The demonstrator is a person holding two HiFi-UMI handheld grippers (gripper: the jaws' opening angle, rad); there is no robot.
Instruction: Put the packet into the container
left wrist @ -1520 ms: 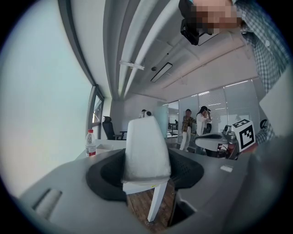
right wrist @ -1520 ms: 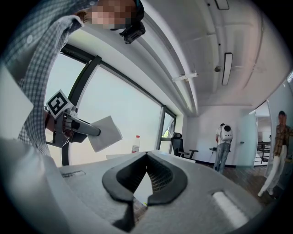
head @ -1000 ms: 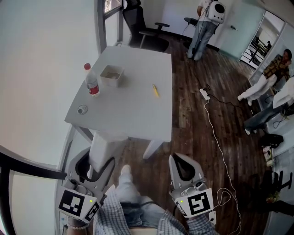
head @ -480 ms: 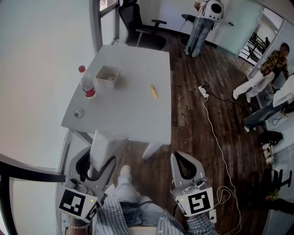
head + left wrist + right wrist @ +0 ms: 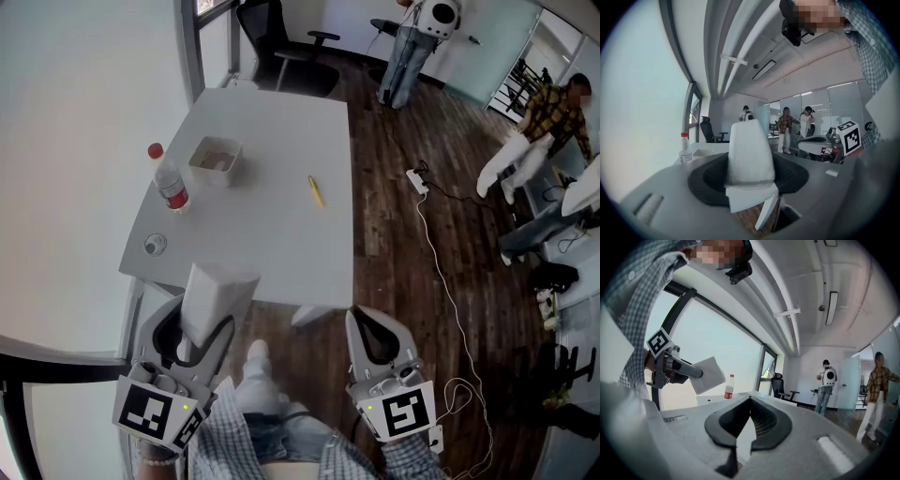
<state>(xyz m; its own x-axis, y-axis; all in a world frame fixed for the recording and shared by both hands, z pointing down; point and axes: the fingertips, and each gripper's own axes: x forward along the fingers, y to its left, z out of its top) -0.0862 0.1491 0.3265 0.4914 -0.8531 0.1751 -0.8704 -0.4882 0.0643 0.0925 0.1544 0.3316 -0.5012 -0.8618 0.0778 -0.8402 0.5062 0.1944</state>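
The left gripper (image 5: 197, 326) is clenched on a white packet (image 5: 214, 292) that sticks up from its jaws — the container (image 5: 215, 157) sits well ahead of it on the bench (image 5: 281, 234). The right gripper (image 5: 367, 323), alongside, is closed on nothing.

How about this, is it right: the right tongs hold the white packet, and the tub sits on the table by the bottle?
No: the left tongs hold the white packet, as the left gripper view shows. The tub does sit on the table by the bottle.
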